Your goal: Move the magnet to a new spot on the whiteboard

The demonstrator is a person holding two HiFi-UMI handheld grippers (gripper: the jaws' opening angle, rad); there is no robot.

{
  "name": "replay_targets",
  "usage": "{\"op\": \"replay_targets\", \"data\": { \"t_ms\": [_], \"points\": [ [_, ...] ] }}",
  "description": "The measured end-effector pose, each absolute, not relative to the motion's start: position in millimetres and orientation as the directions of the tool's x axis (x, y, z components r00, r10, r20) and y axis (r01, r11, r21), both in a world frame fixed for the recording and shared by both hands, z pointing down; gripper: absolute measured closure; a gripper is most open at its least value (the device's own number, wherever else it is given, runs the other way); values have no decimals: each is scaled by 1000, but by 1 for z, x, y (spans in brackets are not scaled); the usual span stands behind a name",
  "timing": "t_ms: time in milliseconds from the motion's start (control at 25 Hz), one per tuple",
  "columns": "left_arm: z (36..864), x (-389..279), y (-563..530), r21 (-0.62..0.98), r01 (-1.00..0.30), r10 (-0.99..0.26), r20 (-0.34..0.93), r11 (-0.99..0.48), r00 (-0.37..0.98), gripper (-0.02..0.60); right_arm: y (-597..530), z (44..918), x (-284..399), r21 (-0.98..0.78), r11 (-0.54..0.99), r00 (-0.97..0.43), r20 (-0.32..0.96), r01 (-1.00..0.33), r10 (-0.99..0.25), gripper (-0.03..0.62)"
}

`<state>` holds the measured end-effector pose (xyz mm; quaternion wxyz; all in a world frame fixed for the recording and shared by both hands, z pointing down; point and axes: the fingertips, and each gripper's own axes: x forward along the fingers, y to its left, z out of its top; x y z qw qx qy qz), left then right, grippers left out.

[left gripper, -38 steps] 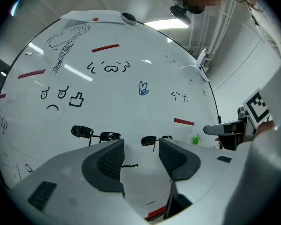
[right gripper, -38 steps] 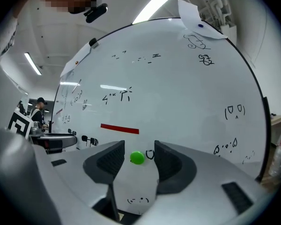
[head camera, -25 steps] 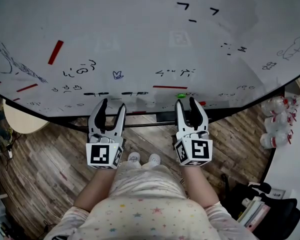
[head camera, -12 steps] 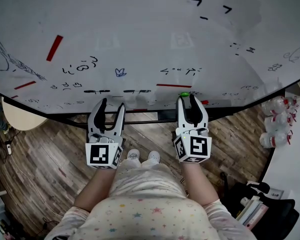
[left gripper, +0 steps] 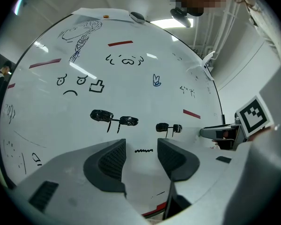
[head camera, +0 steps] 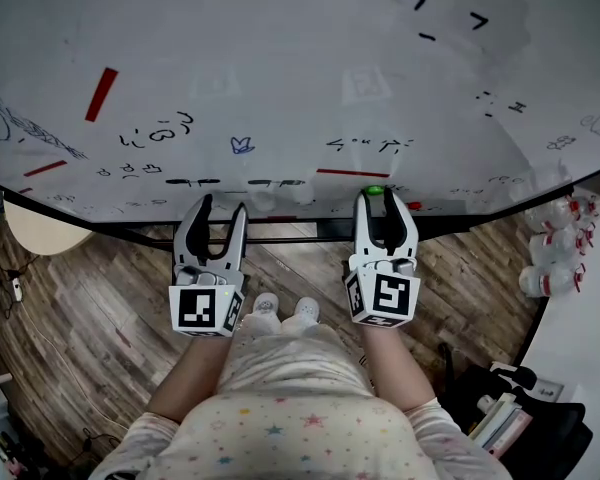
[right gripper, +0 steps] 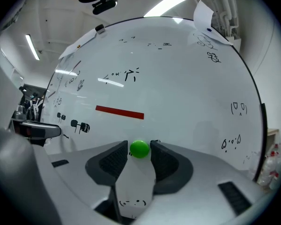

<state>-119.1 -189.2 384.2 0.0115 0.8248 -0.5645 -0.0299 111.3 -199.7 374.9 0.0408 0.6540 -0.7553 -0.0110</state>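
On the whiteboard [head camera: 280, 58], green magnet [right gripper: 139, 148] pinched, partly hidden, in the right tool [head camera: 377, 200].

One whiteboard [head camera: 280, 58] carries one green magnet [head camera: 375, 190] near its lower edge and at least three red strips [head camera: 101, 94]. Two tools face it: the left tool [head camera: 223, 206] and the right tool [head camera: 377, 199]. Two white shoes [head camera: 267, 313] show below its lower edge.

Left gripper [left gripper: 141, 144] jaws apart, just been closing, nothing gripped; whiteboard [left gripper: 145, 107] ahead, black squiggle [left gripper: 143, 150] in the gap, right gripper [left gripper: 225, 134] far right.
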Motion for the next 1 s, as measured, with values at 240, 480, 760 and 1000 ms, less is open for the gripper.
{"op": "replay_targets", "data": {
  "t_ms": [240,480,760,1000],
  "points": [
    [386,-119,-190,52,-932,-933,-33,-359,357,391,-202,379,112,80,130,-125,61,-988,-990,451],
    [387,-120,-191,52,-932,-934,-30,-358,356,394,-202,380,111,82,127,-123,62,-988,-991,468],
    [388,-118,-192,53,-930,-932,-29,-363,361,396,-202,380,111,81,134,-128,67,-988,-989,471],
    [389,-115,-191,55,-928,-930,-28,-368,367,397,-203,380,111,81,138,-132,77,-987,-988,471]
  ]
}}
